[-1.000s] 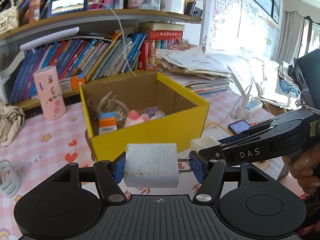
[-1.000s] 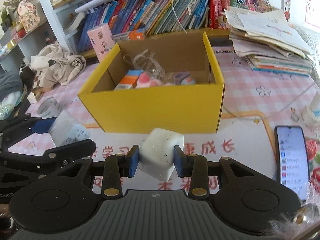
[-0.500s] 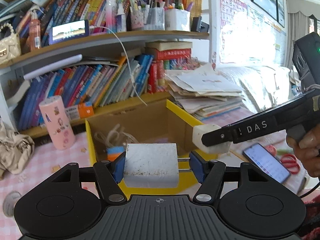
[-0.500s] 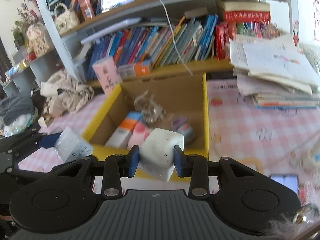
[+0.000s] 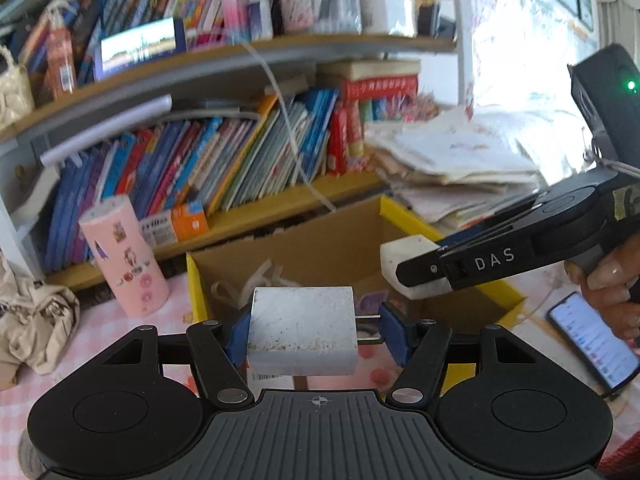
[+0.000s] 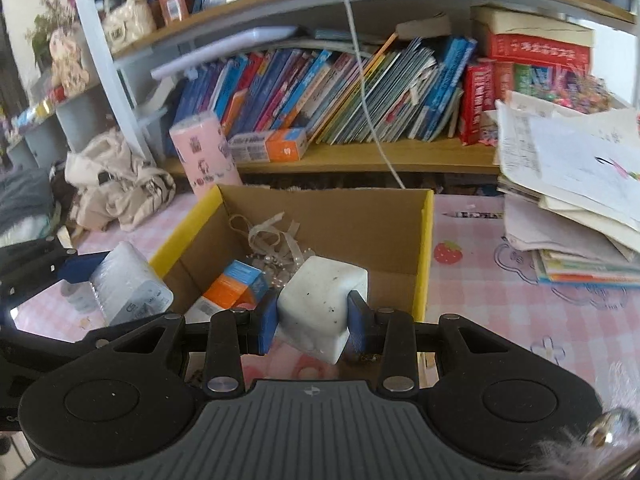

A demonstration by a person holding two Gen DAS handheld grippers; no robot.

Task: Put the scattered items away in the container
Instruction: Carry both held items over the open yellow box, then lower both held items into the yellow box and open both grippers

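My left gripper (image 5: 314, 334) is shut on a white plug charger (image 5: 302, 330), its two metal prongs pressing the right pad; it hangs over the near edge of the yellow cardboard box (image 5: 404, 216). My right gripper (image 6: 312, 320) is shut on a speckled white cube adapter (image 6: 322, 300), held above the box (image 6: 426, 248) interior. In the left wrist view the right gripper (image 5: 416, 270) comes in from the right with the cube (image 5: 404, 254) over the box. Inside lie an orange and blue carton (image 6: 236, 284) and a tangle of ribbon (image 6: 276, 236).
A pink tumbler (image 6: 204, 156) and a beige bag (image 6: 116, 184) sit left of the box. Behind it runs a shelf of books (image 6: 320, 92). Piled papers (image 6: 572, 184) lie to the right, a phone (image 5: 592, 338) at the near right on the pink checked tablecloth (image 6: 500, 280).
Both grippers have moved forward and a little up, from in front of the box to over its opening, each still holding its white item. The box now sits lower and closer in both views.
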